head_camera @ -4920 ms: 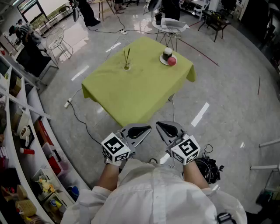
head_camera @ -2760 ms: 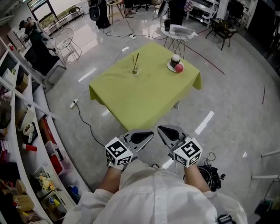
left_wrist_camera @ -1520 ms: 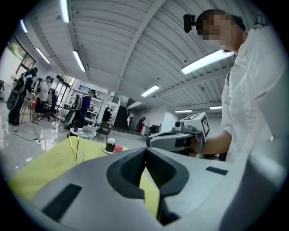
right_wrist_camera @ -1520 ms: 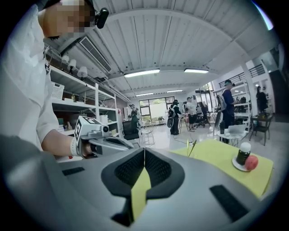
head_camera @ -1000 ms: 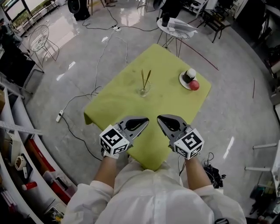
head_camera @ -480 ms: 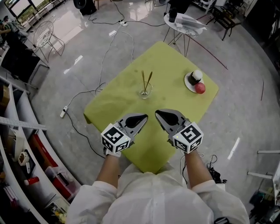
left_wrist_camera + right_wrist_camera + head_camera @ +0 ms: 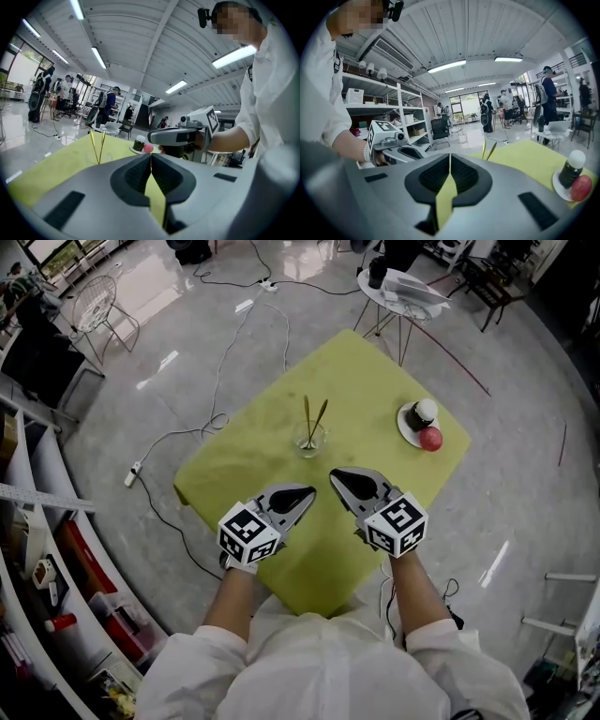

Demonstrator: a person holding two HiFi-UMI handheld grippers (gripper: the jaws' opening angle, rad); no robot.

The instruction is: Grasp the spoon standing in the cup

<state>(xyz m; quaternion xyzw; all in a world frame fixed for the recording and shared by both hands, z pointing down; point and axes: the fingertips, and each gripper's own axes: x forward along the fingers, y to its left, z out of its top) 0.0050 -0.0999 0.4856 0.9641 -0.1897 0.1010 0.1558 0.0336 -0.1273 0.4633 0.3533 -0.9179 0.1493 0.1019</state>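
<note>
- Both arms are stretched out in front of the body, elbows bent, with the white sleeves ending above the bare left forearm and right forearm.
- The left gripper points far and a bit right, nose tipped slightly down. Its jaws are pressed together with nothing between them.
- The right gripper is just beside it and points far and a bit left. It's the same deal: jaws together, empty.
- The two noses angle toward each other, close but not touching, and the right one reaches slightly farther.
- Each one's marker cube sits at the near end, left cube and right cube.
- The right hand and left hand are wrapped around the handles.
</note>
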